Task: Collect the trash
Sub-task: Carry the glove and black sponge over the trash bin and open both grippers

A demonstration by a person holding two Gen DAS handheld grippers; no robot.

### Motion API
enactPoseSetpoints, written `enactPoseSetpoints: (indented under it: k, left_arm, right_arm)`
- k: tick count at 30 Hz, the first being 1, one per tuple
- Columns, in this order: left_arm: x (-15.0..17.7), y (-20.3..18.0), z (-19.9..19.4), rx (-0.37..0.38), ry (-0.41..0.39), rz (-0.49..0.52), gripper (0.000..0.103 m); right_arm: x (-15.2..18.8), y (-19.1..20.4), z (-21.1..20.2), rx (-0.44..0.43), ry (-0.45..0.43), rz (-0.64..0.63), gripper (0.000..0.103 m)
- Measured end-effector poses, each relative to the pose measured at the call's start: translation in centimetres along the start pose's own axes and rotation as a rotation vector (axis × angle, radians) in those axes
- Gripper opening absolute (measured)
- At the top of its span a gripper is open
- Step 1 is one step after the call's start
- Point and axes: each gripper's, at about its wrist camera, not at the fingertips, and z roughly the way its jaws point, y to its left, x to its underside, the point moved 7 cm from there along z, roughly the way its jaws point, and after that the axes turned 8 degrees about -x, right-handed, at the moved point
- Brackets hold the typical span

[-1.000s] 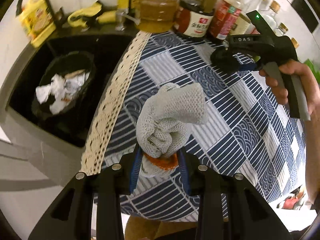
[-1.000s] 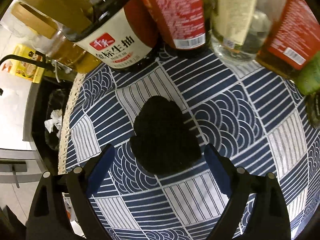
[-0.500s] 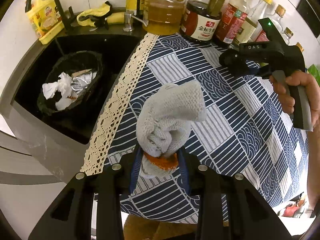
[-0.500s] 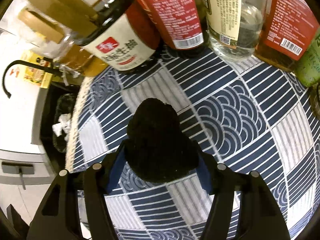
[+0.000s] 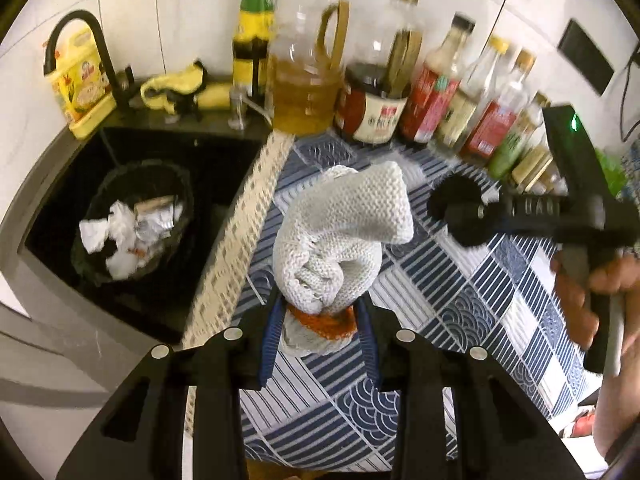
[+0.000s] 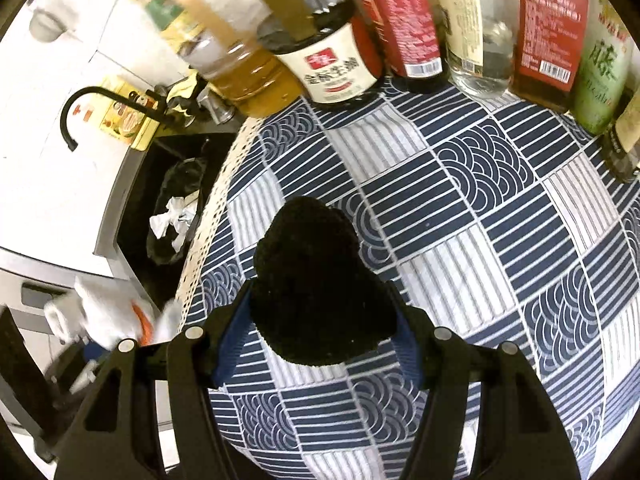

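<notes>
A crumpled grey-white knitted glove with an orange cuff (image 5: 340,248) is pinched at the cuff between the blue pads of the left gripper (image 5: 320,332), held above the blue-and-white patterned tablecloth (image 5: 480,292). A dark, rough-textured black wad (image 6: 316,284), possibly a scouring pad or another glove, sits squeezed between the blue pads of the right gripper (image 6: 316,336), clear of the cloth as far as the view shows. In the left wrist view that gripper shows at the right, gripped by a person's hand (image 5: 600,284). To the left of the cloth's cream lace edge (image 5: 240,240), a black sink (image 5: 200,168) holds a black-lined bin (image 5: 176,184) filled with crumpled white paper (image 5: 116,236). A row of sauce and oil bottles (image 5: 380,92) stands along the white wall behind, beside a curved black tap (image 5: 96,44).
</notes>
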Motion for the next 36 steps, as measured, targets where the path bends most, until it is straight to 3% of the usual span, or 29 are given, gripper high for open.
enactPoseSetpoints:
  k: [10,15,28,36]
  left_arm:
    - [-4.5,6.2,-0.3,0.084,-0.055,0.046,0.033]
    - [-6.0,10.0,0.6,0.113,-0.039,0.053,0.033]
    - [-9.9,23.3,0.7,0.139,-0.071,-0.015,0.033]
    - [-11.9,31.1,0.3,0.082,-0.103,-0.070,0.033]
  right_arm:
    - [1.1,5.4,2.1,-0.031,-0.021,0.088,0.063]
    - [0.4,8.5,4.5,-0.041,-0.025,0.127,0.063]
    - [-4.4,20.5,12.2,-0.030,-0.035,0.071,0.063]
    - [-8.0,27.7,16.6,-0.053,-0.010,0.008,0.063]
